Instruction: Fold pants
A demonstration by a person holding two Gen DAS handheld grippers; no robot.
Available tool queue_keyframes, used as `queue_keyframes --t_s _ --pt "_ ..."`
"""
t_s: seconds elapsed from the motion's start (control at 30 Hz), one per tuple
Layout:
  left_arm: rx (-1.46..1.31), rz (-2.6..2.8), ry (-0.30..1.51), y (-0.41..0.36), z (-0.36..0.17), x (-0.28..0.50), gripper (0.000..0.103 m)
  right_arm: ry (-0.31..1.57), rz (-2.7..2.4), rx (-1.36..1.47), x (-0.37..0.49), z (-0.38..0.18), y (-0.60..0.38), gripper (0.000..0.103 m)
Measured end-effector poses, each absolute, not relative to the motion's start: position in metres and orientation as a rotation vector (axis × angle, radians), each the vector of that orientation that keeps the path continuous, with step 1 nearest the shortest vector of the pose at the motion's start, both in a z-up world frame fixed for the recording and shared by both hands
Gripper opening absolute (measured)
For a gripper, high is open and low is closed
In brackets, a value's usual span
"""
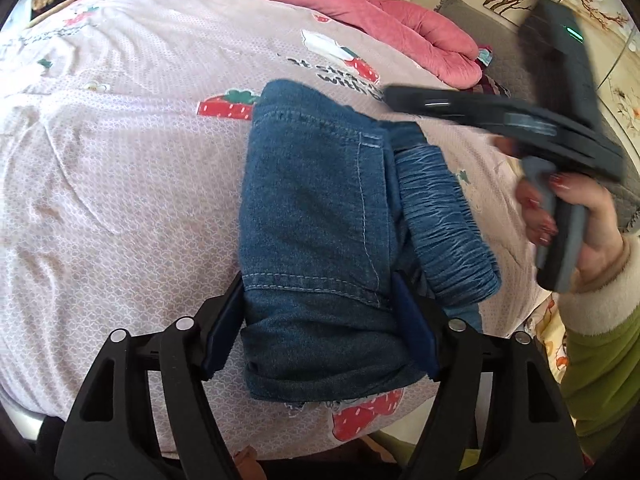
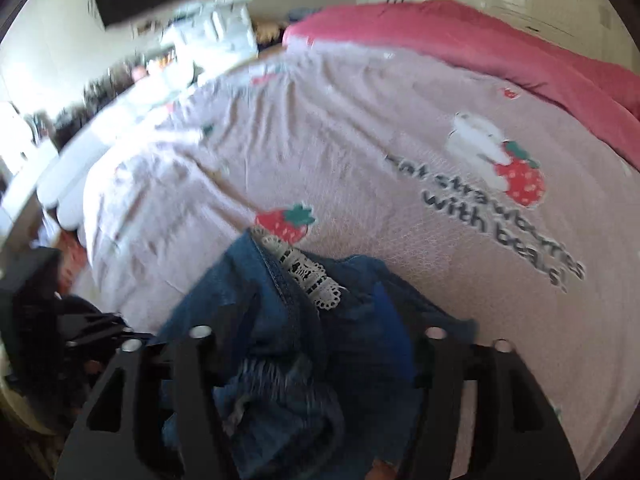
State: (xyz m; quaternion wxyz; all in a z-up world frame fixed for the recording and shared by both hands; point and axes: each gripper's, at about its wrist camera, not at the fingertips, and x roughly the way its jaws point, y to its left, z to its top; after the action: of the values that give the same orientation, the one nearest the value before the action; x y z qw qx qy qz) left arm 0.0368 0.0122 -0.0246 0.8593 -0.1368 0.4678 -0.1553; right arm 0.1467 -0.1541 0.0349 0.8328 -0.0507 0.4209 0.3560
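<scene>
Blue denim pants [image 1: 320, 216] lie folded into a thick bundle on your bed's pink strawberry-print sheet [image 1: 120, 160], near the close edge. The gathered elastic waistband [image 1: 444, 224] sits along the bundle's right side, and white lace trim [image 2: 308, 272] peeks from a fold. Your left tool [image 1: 320, 336] straddles the bundle's near end, jaws wide, pads beside the cloth. Your right tool [image 2: 316, 320] hovers over the denim with jaws wide; blur hides whether its pads touch the fabric.
</scene>
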Motion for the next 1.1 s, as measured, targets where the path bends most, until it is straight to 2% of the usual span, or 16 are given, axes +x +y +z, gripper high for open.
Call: queue_keyframes --t_s 0.13,0.37,0.63,0.97,1.1 --pt "-0.258 -0.318 0.965 0.009 -0.017 0.036 0.067 0.845 0.727 -0.029 0.124 0.056 -0.198 0.077" --pt "-0.178 -0.266 0.921 0.005 -0.002 0.032 0.072 0.797 0.655 0.047 0.078 0.054 -0.245 0.091" --pt "-0.11 -0.22 0.892 -0.002 0.005 0.029 0.079 0.836 0.62 0.068 0.05 0.028 -0.25 0.094" --pt "-0.077 -0.181 0.874 0.0 0.008 0.022 0.093 0.865 0.609 0.055 0.049 0.014 -0.238 0.097" --pt "-0.09 -0.179 0.882 0.003 0.006 0.023 0.093 0.869 0.609 0.036 0.046 0.012 -0.232 0.098"
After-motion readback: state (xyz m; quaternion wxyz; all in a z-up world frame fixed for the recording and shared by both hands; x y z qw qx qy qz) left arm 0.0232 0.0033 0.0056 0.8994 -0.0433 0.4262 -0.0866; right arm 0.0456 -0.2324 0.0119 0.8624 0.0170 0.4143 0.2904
